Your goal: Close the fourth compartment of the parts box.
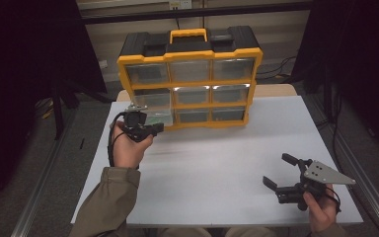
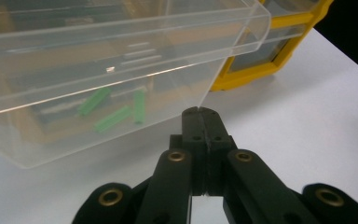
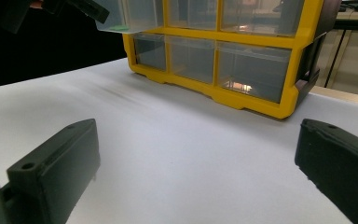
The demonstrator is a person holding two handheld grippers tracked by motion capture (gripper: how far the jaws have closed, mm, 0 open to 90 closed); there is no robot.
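Observation:
A yellow and black parts organizer [image 1: 190, 84] with several clear drawers stands upright at the back of the white table [image 1: 217, 168]. Its left middle drawer [image 1: 157, 116] is pulled partway out. That clear drawer [image 2: 121, 60] holds a few small green parts [image 2: 114, 114]. My left gripper [image 1: 159, 128] reaches it from the left, and its jaws [image 2: 199, 113] are shut on the drawer's lower front corner. My right gripper [image 1: 279, 170] rests low over the table's front right, open and holding nothing, facing the organizer [image 3: 261, 100].
The yellow carry handle [image 1: 188, 34] tops the organizer. White tabletop lies between the two grippers. A metal rail [image 1: 365, 177] runs along the table's right side, with dark curtains at both sides.

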